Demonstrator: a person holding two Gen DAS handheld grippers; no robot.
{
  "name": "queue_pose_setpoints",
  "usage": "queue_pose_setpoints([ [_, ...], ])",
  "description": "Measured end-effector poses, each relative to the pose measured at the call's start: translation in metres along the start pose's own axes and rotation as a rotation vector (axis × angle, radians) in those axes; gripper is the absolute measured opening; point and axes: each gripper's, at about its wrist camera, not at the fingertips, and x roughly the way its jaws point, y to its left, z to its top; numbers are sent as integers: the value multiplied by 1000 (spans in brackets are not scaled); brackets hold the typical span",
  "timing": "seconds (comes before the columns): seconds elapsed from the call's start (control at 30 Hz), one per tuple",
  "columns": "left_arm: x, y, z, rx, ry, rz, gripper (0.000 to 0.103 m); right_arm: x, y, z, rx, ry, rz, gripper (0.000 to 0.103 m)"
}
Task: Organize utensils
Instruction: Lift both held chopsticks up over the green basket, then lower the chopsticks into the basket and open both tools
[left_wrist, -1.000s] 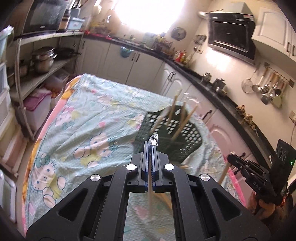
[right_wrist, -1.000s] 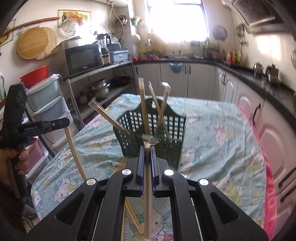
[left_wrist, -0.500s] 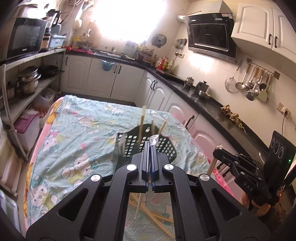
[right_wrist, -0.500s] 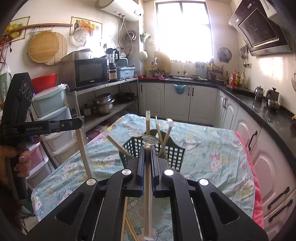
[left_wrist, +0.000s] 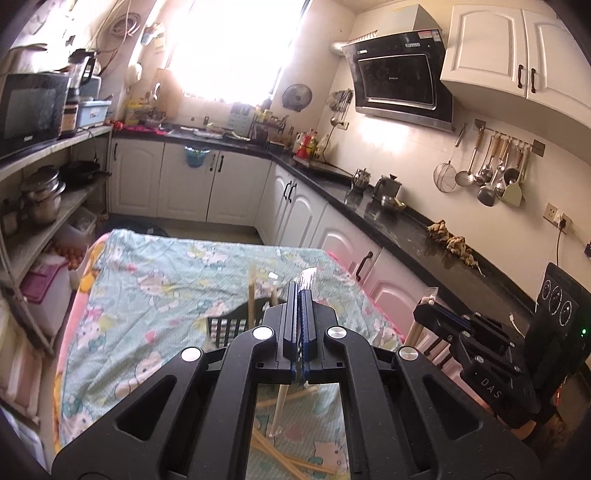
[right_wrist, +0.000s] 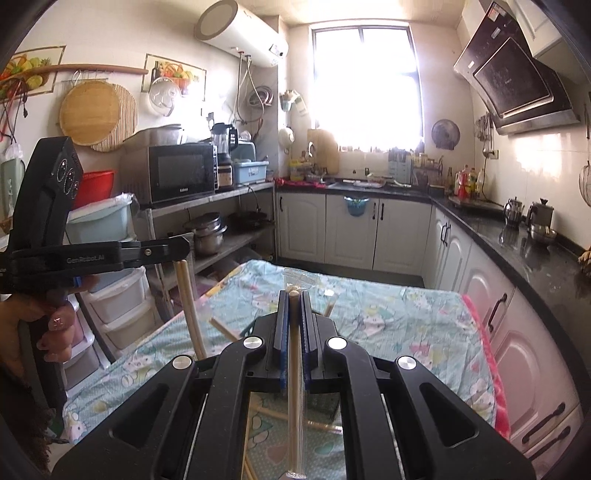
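Note:
My left gripper (left_wrist: 302, 291) is shut on a wrapped pair of chopsticks (left_wrist: 279, 408) that hangs down below it. My right gripper (right_wrist: 294, 295) is shut on another wrapped pair of chopsticks (right_wrist: 294, 413), held upright. Both are raised above the table. The dark green basket (left_wrist: 227, 326) stands below, mostly hidden by the grippers, with several wrapped chopsticks (left_wrist: 252, 291) standing in it. More wrapped chopsticks (left_wrist: 291, 458) lie loose on the cloth. The right gripper also shows in the left wrist view (left_wrist: 428, 308), and the left gripper in the right wrist view (right_wrist: 181, 254).
The table carries a light green cartoon-print cloth (right_wrist: 388, 317). Kitchen counters and white cabinets (left_wrist: 332, 229) run along the right. A shelf rack with a microwave (right_wrist: 181, 173) and pots stands on the left. Stacked plastic drawers (right_wrist: 118, 306) stand by the table's left edge.
Both grippers have risen and tilted up, each still holding its chopsticks. The basket has dropped low in both views and is now largely hidden behind the grippers.

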Motion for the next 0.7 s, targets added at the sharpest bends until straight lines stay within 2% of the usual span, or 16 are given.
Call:
queue_pose_setpoints([
  [0.4,11,-15,49,35,-65,-10,0,5,-14,33,3,-76,-24,6],
  [0.7,30,-9,78,32,-93,19,0,20,-26,49,19,-103,-38,6],
])
